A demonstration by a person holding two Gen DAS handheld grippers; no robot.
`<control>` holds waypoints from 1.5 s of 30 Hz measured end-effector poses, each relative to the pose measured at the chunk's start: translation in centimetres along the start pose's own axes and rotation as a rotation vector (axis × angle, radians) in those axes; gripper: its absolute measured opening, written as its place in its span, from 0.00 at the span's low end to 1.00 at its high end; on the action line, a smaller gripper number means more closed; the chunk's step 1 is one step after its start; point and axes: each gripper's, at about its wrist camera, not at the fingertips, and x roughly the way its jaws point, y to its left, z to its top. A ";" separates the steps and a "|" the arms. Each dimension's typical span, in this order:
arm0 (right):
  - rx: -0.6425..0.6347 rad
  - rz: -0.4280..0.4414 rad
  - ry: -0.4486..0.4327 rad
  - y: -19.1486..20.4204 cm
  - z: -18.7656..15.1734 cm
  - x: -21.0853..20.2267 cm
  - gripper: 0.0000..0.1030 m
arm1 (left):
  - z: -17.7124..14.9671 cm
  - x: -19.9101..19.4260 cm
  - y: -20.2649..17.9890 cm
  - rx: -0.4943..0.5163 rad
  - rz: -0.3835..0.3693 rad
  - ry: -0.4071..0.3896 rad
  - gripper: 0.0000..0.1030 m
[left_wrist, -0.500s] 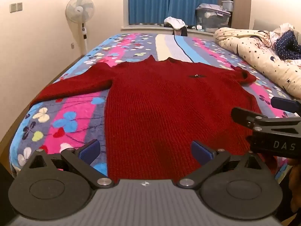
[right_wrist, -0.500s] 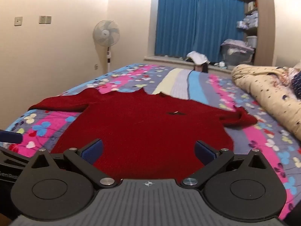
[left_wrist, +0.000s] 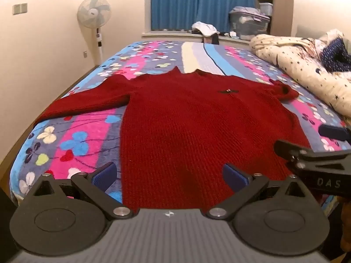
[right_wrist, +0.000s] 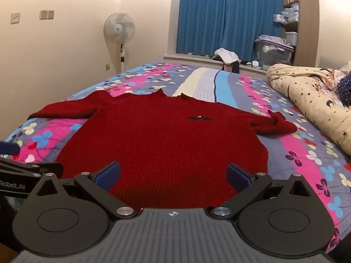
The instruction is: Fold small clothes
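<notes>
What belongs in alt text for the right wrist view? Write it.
A red knit sweater lies flat on a floral bedspread, one sleeve spread, the other bunched short. The open right gripper hovers over its hem; a pedestal fan and blue curtains stand behind.

Bedroom: cream walls (right_wrist: pixel 65 70), wall switches (right_wrist: pixel 46 14); white pedestal fan (right_wrist: pixel 119 30) at the bed's left edge; blue curtains (right_wrist: pixel 228 17) over a window ledge (right_wrist: pixel 193 56); shelving unit (right_wrist: pixel 307 22); floral bedspread (right_wrist: pixel 285 144); star-print duvet (right_wrist: pixel 307 94).

Dark red sweater (left_wrist: pixel 197 127), floral striped bedspread (left_wrist: pixel 72 140)
</notes>
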 end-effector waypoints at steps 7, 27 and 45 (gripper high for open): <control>0.029 0.027 -0.011 -0.7 0.3 -0.1 0.95 | 0.0 0.2 -0.1 0.002 0.001 0.004 1.00; 0.024 0.057 -0.003 -0.8 -0.2 0.4 0.88 | -0.1 0.5 0.0 0.009 0.001 0.011 1.00; 0.018 0.057 -0.007 -0.6 -0.2 0.3 0.85 | -0.1 0.4 -0.3 0.013 0.001 0.009 1.00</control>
